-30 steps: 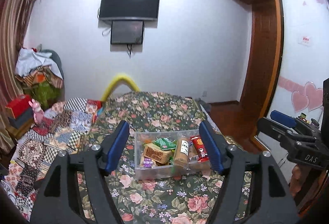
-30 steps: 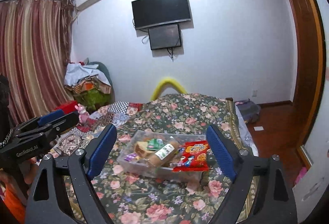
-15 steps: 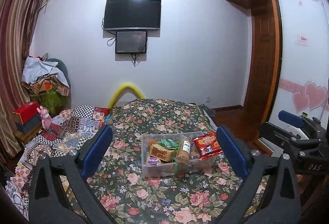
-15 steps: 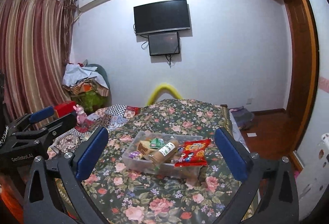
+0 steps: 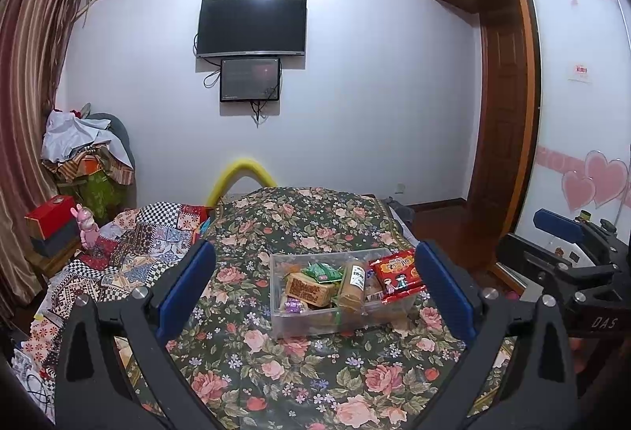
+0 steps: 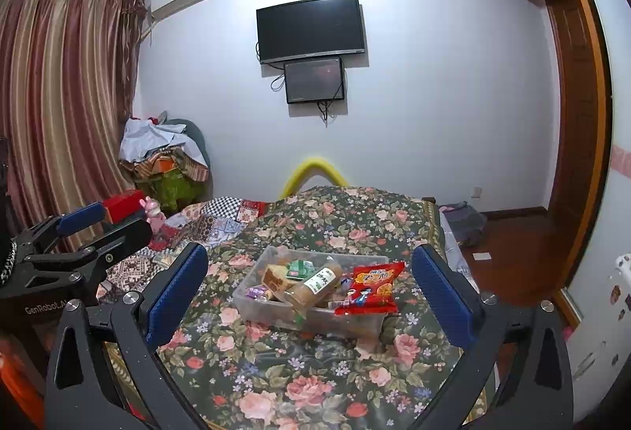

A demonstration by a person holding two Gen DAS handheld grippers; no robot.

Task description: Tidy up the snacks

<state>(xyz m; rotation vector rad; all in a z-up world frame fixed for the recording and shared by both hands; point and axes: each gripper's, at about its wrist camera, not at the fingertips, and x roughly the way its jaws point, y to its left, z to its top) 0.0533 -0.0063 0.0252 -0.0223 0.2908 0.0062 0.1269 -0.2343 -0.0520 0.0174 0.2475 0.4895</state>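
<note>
A clear plastic bin (image 5: 292,323) stands on the floral bedspread (image 5: 276,371), also seen in the right wrist view (image 6: 366,325). It holds several snacks: a red packet (image 5: 397,274) (image 6: 372,287) lying over its right rim, a tan bottle (image 5: 353,286) (image 6: 315,286), a brown box (image 5: 309,288), a green packet (image 5: 323,271) and a small purple packet (image 5: 294,307). My left gripper (image 5: 315,292) is open and empty, held back from the bin. My right gripper (image 6: 311,290) is open and empty, also short of the bin.
A patchwork quilt (image 5: 130,244) lies left of the floral bedspread. A pile of clothes (image 5: 86,154), a red box (image 5: 49,215) and a pink toy (image 5: 88,225) stand at the left. A wardrobe (image 5: 501,114) and wood floor (image 6: 508,252) are at the right.
Both grippers have opened wider and drawn back and up from the bin. The red packet now shows lying over the bin's right rim.
</note>
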